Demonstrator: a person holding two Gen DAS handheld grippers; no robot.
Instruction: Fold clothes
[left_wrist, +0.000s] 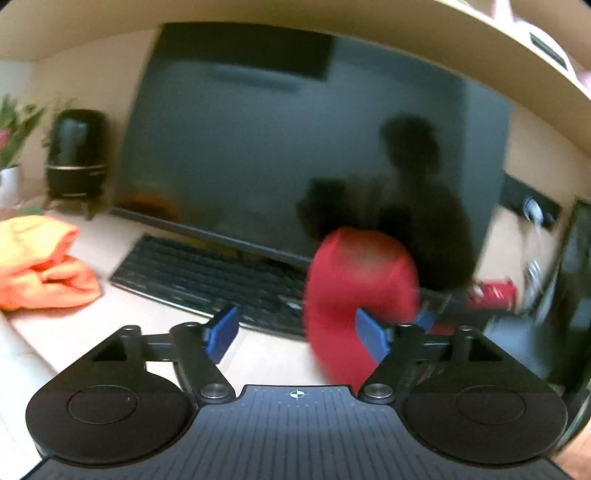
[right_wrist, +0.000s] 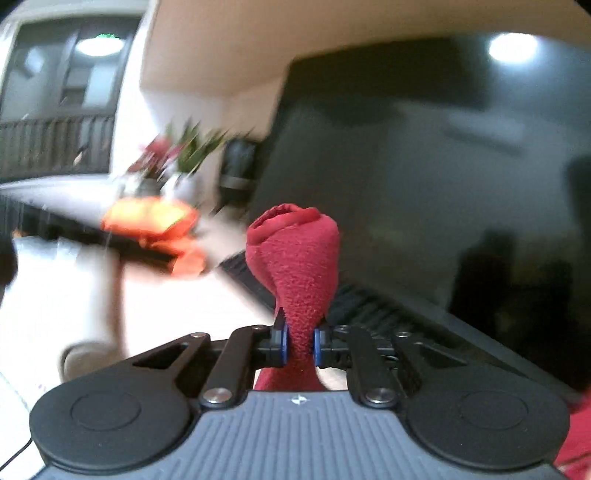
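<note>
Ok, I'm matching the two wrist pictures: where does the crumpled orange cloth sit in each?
Left wrist: the crumpled orange cloth lies at the left edge, on the pale desk left of the black keyboard.
Right wrist: left of centre, blurred, beyond the gripped red fleece cloth.
Shared landmark: the large dark monitor.

Dark monitor (left_wrist: 295, 140) behind a black keyboard (left_wrist: 207, 277); black speaker (left_wrist: 75, 155) (left); potted flowers (right_wrist: 177, 155).
</note>
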